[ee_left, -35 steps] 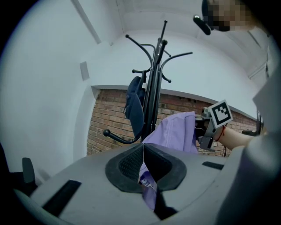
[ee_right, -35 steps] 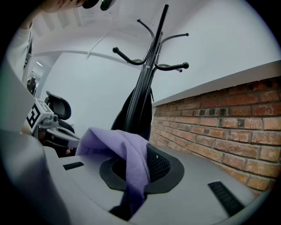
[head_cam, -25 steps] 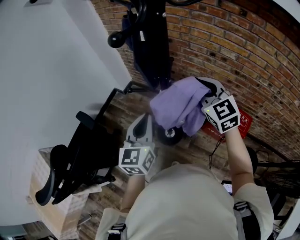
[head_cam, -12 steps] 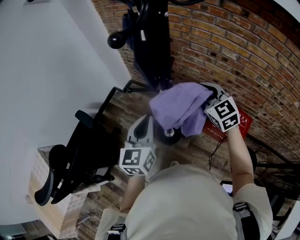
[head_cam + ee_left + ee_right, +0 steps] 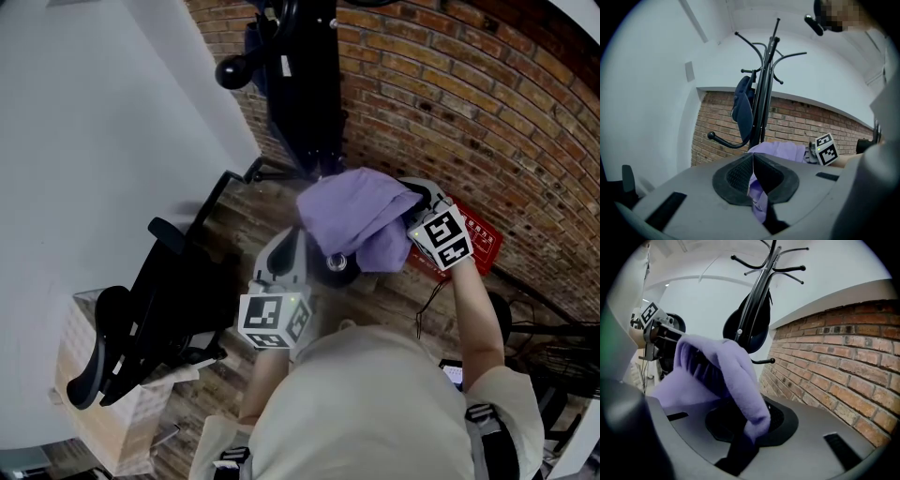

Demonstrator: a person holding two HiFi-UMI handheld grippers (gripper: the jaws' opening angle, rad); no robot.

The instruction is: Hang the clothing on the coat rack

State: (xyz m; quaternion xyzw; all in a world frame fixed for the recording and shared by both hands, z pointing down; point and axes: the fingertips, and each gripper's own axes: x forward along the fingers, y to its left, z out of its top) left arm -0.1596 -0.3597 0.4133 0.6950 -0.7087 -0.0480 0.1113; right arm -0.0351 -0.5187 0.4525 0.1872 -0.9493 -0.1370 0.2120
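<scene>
Since the earlier frame: right gripper [image 5: 412, 204] has come lower, and the bunched purple garment [image 5: 352, 211] has sunk with it. Left gripper [image 5: 292, 246] has not shifted.

Near: left gripper, pointing level toward the rack. Its fingers [image 5: 736, 176] are clenched on a thin fold of the purple garment; tips meet above the cloth.

Just beyond, to the right: right gripper, tilted a little downward. Its fingers [image 5: 780, 420] have just been easing apart. A thick fold of the garment runs down between them and fills the gap, so it is gripped here too. The rest of the cloth is heaped over this gripper, stretching left toward the other 1.

The garment hangs in the air between the 2 grippers, short of the coat rack [image 5: 305, 84] and on none of its hooks.

Left of the grippers: black office chair [image 5: 150, 309] on the wooden floor [image 5: 253, 220].

Far: the black coat rack, with 1 dark blue garment [image 5: 743, 110] hanging on it. Behind it, a brick wall [image 5: 450, 103].
</scene>
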